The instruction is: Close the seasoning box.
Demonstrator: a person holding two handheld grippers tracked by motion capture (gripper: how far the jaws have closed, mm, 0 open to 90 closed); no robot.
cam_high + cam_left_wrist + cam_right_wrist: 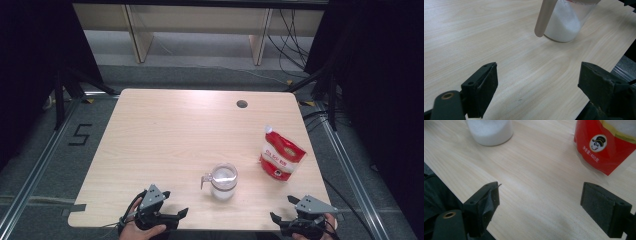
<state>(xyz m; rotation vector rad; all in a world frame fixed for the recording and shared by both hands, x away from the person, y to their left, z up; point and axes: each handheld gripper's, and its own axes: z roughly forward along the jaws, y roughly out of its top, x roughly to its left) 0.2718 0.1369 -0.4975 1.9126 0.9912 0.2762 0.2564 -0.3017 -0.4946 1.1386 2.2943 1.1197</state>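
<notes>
The glass jar (pixel 223 181) is seen upright on the tabletop (pixel 165 135), its long axis vertical, handle turned toward the left gripper (pixel 172 214). Both the left and the right gripper (pixel 280 209) are held with jaws spread wide, empty. The red pouch (pixel 280 155) is set right of the jar.

From above my side, the high view looks forward and down on the table (pixel 165 130). My two gripper views skim low, close, both catching the jar (pixel 567 22) between them.

Lab-style recording bay: light wood table (pixel 165 135) with cable hole (pixel 242 104), aluminium floor rails (pixel 30 175), black curtains (pixel 380 75), loose cables (pixel 292 40), a taped "5" (pixel 80 134) on grey floor
</notes>
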